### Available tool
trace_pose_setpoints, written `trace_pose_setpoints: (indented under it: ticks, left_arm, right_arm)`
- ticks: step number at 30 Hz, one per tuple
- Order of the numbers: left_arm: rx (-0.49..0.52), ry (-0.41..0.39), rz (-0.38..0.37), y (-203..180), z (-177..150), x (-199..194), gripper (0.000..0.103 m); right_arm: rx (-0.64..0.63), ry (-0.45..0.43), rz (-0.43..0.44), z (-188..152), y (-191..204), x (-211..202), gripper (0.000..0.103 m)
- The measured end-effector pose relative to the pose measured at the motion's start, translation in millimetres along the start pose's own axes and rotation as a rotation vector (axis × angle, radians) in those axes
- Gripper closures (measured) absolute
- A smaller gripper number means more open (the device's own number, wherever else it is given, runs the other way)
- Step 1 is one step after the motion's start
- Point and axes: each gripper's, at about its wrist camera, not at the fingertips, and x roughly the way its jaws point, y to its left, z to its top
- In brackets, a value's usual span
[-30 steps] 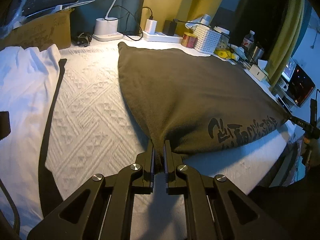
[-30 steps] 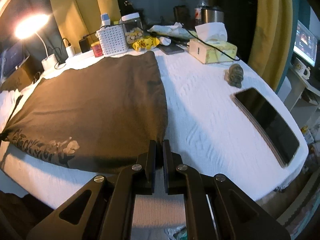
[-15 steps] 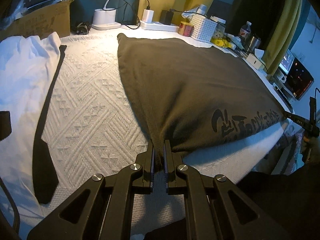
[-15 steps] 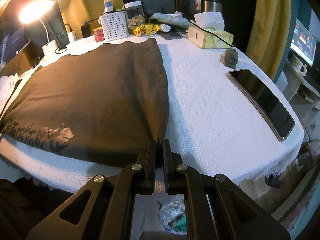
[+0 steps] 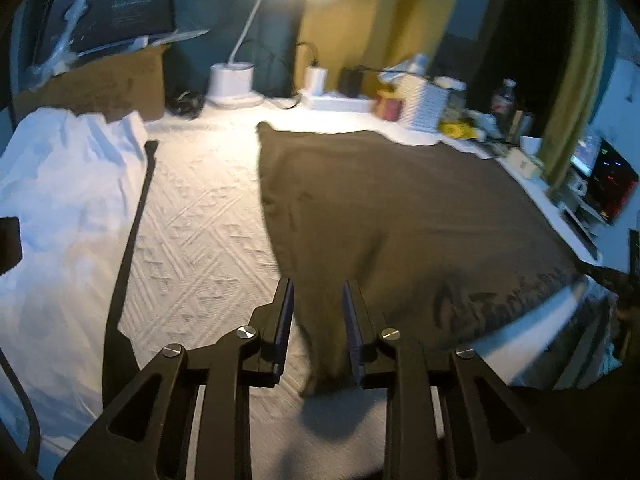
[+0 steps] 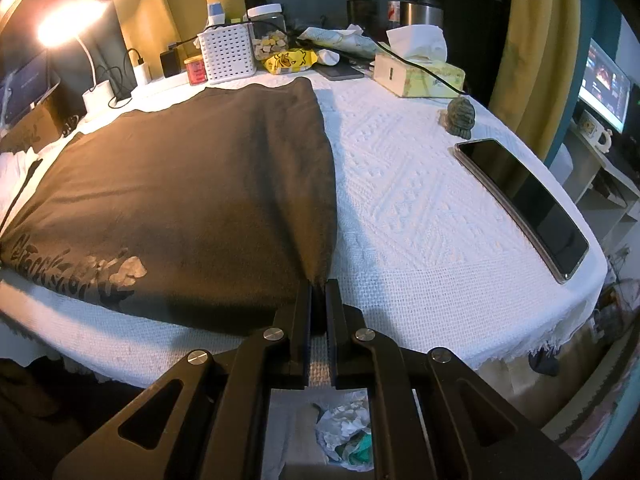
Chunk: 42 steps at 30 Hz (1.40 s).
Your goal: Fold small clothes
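Counted: one dark garment [image 6: 180,184], one white garment [image 5: 60,200], one phone [image 6: 524,200], one tissue box [image 6: 420,76], two tools.

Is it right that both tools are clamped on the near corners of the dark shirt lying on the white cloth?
Not quite. Only the right tool is clamped on the dark shirt. The left wrist view shows the left tool just opened, the corner loose between its pads. The white cloth part holds.

Honestly nothing here is properly readable. The dark shirt [image 6: 176,184] has a black script print [image 6: 76,268] along its near left edge, but the letters are too stylised and warped to make out. The yellow snack bag [image 6: 289,60] at the far side shows only blurry markings.
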Motion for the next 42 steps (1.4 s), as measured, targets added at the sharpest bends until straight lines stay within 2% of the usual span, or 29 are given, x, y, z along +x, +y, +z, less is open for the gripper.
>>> trace_pose_setpoints:
  ticks: [2, 7, 11, 12, 13, 14, 17, 20, 22, 23, 25, 28, 38, 39, 40, 41, 42]
  left_arm:
    - [-0.024, 0.037, 0.02, 2.3, 2.3, 12.8, 0.079]
    - [-0.034, 0.116, -0.002, 0.1, -2.0, 35.0, 0.079]
    - [0.019, 0.109, 0.012, -4.3, -4.1, 33.4, 0.08]
    - [0.028, 0.112, 0.022, -4.8, -4.4, 32.9, 0.083]
    - [0.044, 0.115, 0.044, -5.7, -4.6, 32.9, 0.092]
    - [0.062, 0.117, 0.065, -6.2, -5.2, 32.5, 0.096]
    - [0.07, 0.115, 0.102, -6.5, -3.8, 30.5, 0.099]
    - [0.063, 0.128, 0.111, -3.3, -1.4, 31.0, 0.099]
    - [0.048, 0.136, 0.102, 0.8, 0.0, 29.9, 0.099]
    - [0.034, 0.141, 0.098, 3.3, 1.2, 29.6, 0.095]
    - [0.016, 0.142, 0.094, 7.5, 4.2, 29.0, 0.095]
    - [0.004, 0.125, 0.137, 11.9, 11.9, 29.2, 0.095]
    - [0.003, 0.101, 0.118, 15.0, 54.8, 55.7, 0.093]
    - [0.001, 0.102, 0.118, 16.1, 59.1, 59.9, 0.09]
    - [-0.004, 0.105, 0.116, 17.3, 63.8, 65.1, 0.068]
    - [-0.013, 0.103, 0.11, 19.1, 68.0, 69.2, 0.037]
    - [-0.023, 0.095, 0.102, 20.1, 71.3, 71.5, 0.028]
  right_arm:
    - [0.0, 0.001, 0.001, 0.1, -0.1, -0.2, 0.096]
    - [0.001, 0.003, 0.001, 0.6, -0.1, 0.7, 0.096]
    - [0.01, 0.006, -0.006, 0.3, -1.3, 0.2, 0.096]
    - [0.014, 0.007, -0.004, 0.1, -1.8, -0.4, 0.096]
    - [0.014, 0.005, -0.016, 0.3, -2.4, -0.7, 0.096]
    - [-0.005, 0.0, -0.053, 0.5, -0.9, -1.2, 0.096]
    - [-0.045, 0.003, -0.112, 1.2, 0.9, -1.1, 0.095]
    - [-0.039, -0.001, -0.125, 4.9, -4.8, -2.3, 0.081]
    - [-0.036, -0.006, -0.133, 9.7, -7.6, -2.8, 0.065]
    - [-0.033, -0.01, -0.133, 12.7, -9.2, -2.9, 0.063]
    - [-0.031, -0.015, -0.132, 18.5, -11.6, -1.8, 0.062]
    - [-0.029, -0.021, -0.121, 29.3, -12.5, 1.9, 0.062]
    - [-0.066, -0.021, -0.083, 71.5, -8.6, 29.3, 0.062]
    - [-0.068, -0.02, -0.081, 74.1, -9.0, 31.5, 0.062]
    - [-0.07, -0.019, -0.079, 77.8, -9.8, 34.2, 0.062]
    - [-0.073, -0.014, -0.073, 82.8, -10.1, 38.0, 0.062]
    - [-0.076, -0.012, -0.068, 84.7, -10.8, 39.6, 0.062]
